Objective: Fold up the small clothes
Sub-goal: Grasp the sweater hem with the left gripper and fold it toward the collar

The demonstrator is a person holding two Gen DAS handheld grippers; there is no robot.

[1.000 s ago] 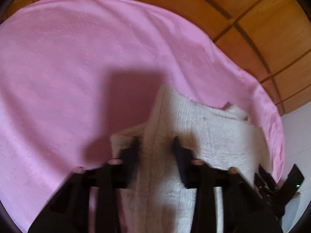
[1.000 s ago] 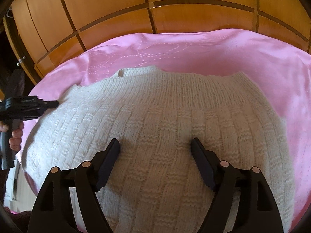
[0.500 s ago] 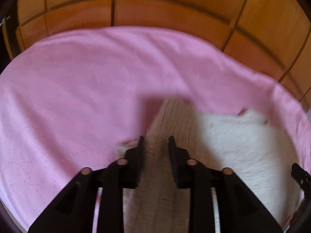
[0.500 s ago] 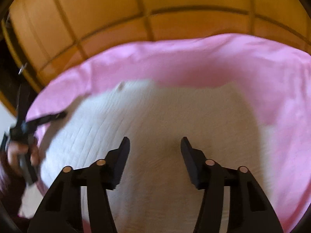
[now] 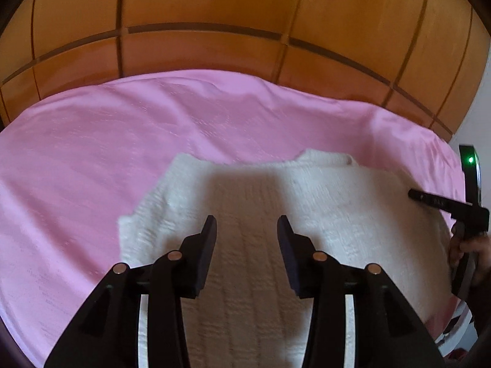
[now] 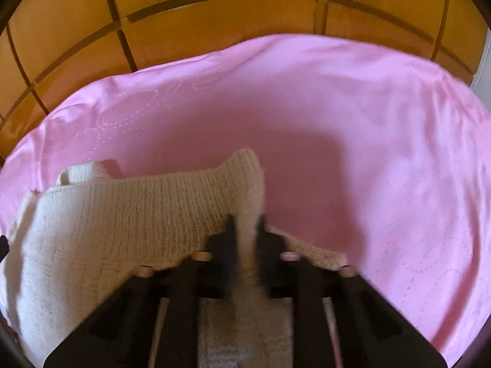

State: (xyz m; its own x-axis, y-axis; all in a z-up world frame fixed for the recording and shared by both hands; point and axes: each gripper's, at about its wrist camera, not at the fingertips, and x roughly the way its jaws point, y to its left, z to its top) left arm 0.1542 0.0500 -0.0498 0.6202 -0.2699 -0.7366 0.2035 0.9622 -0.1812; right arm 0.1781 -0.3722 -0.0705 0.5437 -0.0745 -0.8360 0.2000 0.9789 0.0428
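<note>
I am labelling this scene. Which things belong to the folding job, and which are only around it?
Job:
- white knit sweater
- right gripper, shut on its edge
- left gripper, open above it

Around:
- pink bedsheet
- wooden panel wall

right jaws pinched on the sweater edge

my right gripper (image 6: 247, 230) has just been closing and its jaws now clamp a fold of the cream knit sweater (image 6: 116, 214). the ribbed edge rises ahead of the fingers; the rest spreads left over the pink bedspread (image 6: 353, 128). a wooden panelled headboard (image 6: 214, 15) stands beyond.
</note>
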